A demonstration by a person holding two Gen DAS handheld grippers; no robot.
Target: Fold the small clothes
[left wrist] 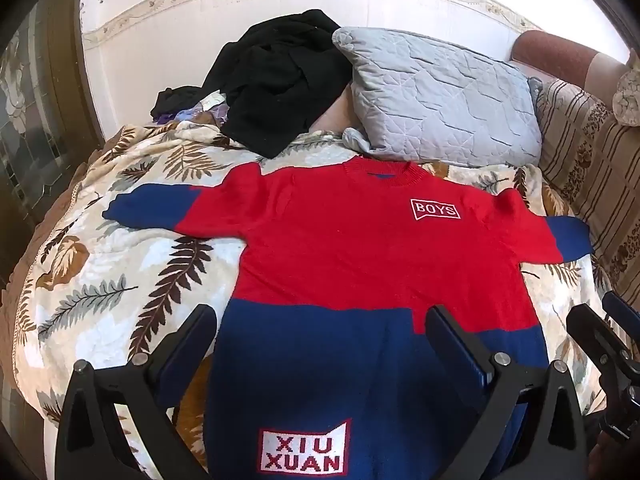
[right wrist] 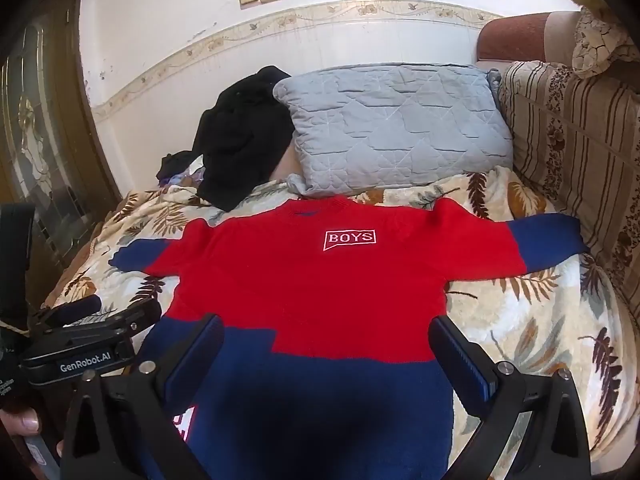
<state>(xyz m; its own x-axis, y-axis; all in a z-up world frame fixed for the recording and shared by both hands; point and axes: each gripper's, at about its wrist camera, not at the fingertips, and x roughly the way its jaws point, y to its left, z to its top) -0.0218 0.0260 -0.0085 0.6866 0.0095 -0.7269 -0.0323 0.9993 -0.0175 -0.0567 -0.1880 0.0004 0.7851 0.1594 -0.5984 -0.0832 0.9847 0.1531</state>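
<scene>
Lying flat below the grey pillow point(left wrist: 440, 96), the red-and-blue sweater point(left wrist: 360, 256) was unfolded. Both the left gripper point(left wrist: 322, 344) and the right gripper point(right wrist: 326, 350) stood spread, holding nothing. I judged that a shallow pinch could also catch the leaf-print blanket point(left wrist: 120, 264).

A small sweater point(left wrist: 360, 248) is showing a red upper body, navy blue lower body and navy sleeve ends, with white "BOYS" lettering. A cream blanket point(left wrist: 120, 248) is displaying brown and grey fern leaves. A pale grey quilted pillow point(left wrist: 440, 96) is lying far, beside black clothing point(left wrist: 276, 80). A beige sofa cover point(right wrist: 580, 152) is showing brown floral stripes.
</scene>
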